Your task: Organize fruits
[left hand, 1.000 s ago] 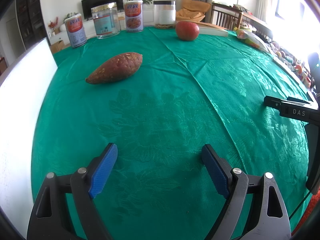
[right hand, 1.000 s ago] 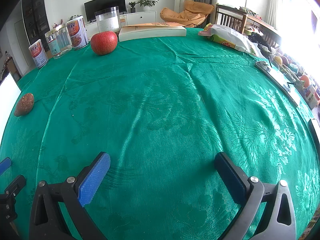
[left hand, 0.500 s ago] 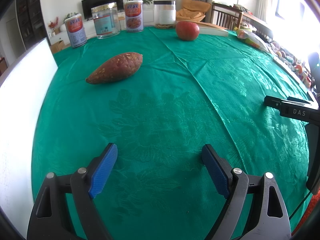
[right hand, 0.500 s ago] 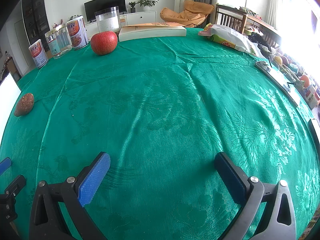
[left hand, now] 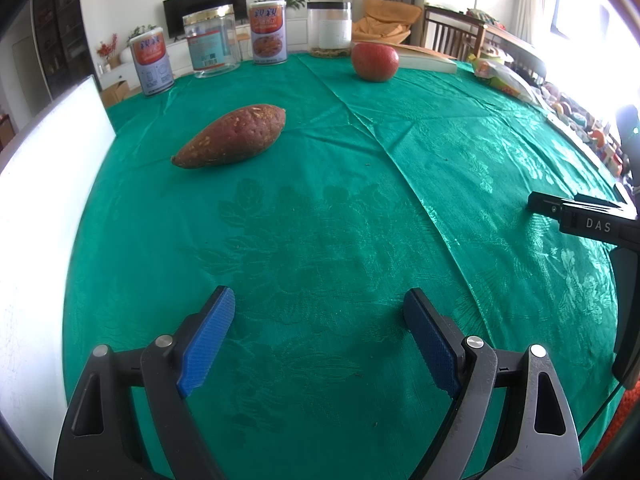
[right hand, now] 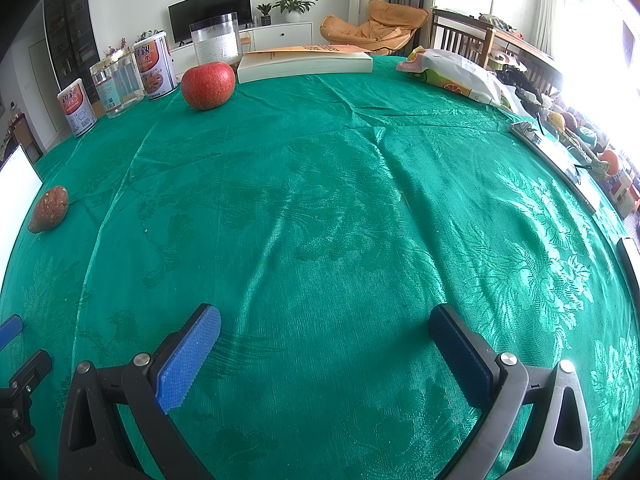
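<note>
sweet potato (left hand: 230, 136) left of apple (left hand: 375, 61), on tablecloth (left hand: 340, 220)

Two down-tilted wrist views, close over one shared green tablecloth (left hand: 360, 200).

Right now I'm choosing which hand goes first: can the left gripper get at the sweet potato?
Probably yes: left gripper is open, and only bare tablecloth lies between it and the sweet potato.

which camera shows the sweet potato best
The left wrist view: the sweet potato lies whole and large on the green tablecloth, ahead of the open left gripper. The right wrist view shows it only small, end-on, at the far left edge.
</note>
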